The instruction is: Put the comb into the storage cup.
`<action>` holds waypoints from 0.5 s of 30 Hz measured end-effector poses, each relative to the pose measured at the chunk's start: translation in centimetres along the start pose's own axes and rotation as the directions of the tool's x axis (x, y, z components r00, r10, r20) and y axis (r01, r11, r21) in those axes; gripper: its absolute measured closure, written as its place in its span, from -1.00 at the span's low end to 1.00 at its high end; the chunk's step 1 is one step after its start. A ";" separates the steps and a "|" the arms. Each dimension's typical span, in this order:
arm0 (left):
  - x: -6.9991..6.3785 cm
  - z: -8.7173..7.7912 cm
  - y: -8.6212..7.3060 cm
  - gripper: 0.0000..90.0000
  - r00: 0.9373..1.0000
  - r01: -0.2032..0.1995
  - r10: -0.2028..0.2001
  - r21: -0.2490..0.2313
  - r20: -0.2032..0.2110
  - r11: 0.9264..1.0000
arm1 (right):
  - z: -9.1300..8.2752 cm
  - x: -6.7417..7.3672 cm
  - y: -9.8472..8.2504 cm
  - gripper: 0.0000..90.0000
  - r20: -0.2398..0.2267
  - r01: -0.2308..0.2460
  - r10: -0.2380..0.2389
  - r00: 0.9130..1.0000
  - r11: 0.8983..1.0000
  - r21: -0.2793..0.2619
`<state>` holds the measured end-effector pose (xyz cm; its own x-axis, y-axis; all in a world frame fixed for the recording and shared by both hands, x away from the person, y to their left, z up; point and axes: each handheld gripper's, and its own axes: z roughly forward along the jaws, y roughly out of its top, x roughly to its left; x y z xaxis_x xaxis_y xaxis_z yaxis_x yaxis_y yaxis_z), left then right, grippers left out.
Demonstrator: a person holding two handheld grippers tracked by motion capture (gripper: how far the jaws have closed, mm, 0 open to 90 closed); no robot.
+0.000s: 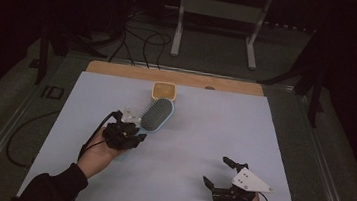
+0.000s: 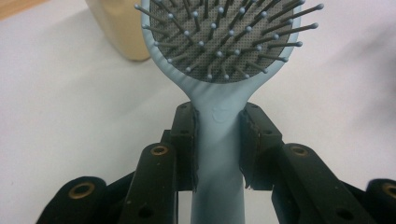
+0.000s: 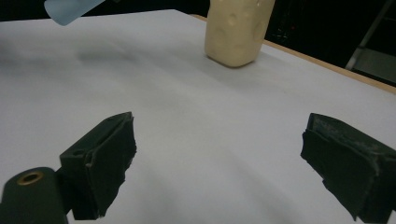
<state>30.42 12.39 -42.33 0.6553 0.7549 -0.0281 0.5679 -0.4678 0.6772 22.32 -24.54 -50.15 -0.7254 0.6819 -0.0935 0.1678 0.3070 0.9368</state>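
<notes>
A light-blue hairbrush (image 1: 157,114) with a grey bristle pad is held above the white mat, its head pointing toward the back. My left gripper (image 1: 133,128) is shut on its handle (image 2: 218,140), a pad pressing each side just below the head. A yellow container (image 1: 163,91) stands behind the brush head, and it appears as the cream tub (image 3: 238,30) in the right gripper view. My right gripper (image 1: 215,172) rests at the front right of the mat, its jaws wide open with nothing between them. The brush tip (image 3: 70,9) shows at the top left of the right gripper view.
The white mat (image 1: 213,134) covers a wooden table whose bare strip (image 1: 119,70) shows at the back. Beyond it a grey metal stand (image 1: 215,14) and black cables (image 1: 142,41) lie on the floor. A cable (image 1: 93,134) trails from my left gripper.
</notes>
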 end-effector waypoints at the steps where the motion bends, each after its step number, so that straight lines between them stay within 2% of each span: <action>1: 0.0 0.0 -0.1 0.55 1.000 -0.005 0.005 -0.008 0.004 1.000 | 0.0 0.0 0.0 -0.79 -0.001 -0.002 0.002 1.000 1.000 0.000; 6: 0.1 -0.1 -0.3 0.55 1.000 0.006 -0.006 -0.037 0.008 0.999 | 0.0 0.0 0.0 -0.79 -0.001 0.000 0.000 1.000 1.000 -0.001; 9: 0.3 -0.3 -0.3 0.55 1.000 0.009 -0.007 -0.063 0.030 0.998 | 0.0 0.0 0.0 -0.79 -0.001 -0.001 0.001 1.000 1.000 0.000; 11: 0.2 -0.6 -0.3 0.55 0.999 -0.005 0.009 -0.097 0.042 0.995 | 0.1 0.0 0.0 -0.79 -0.001 0.002 -0.002 1.000 1.000 0.001; 15: 0.3 -1.0 -0.1 0.55 0.999 -0.006 0.011 -0.115 0.046 0.993 | 0.1 0.1 0.0 -0.79 -0.002 0.003 -0.003 1.000 1.000 0.003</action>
<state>30.09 13.08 -41.69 0.6840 0.7274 -0.0543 0.5029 -0.4163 0.7575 22.34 -24.45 -50.20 -0.7270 0.6799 -0.0961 0.1677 0.3115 0.9353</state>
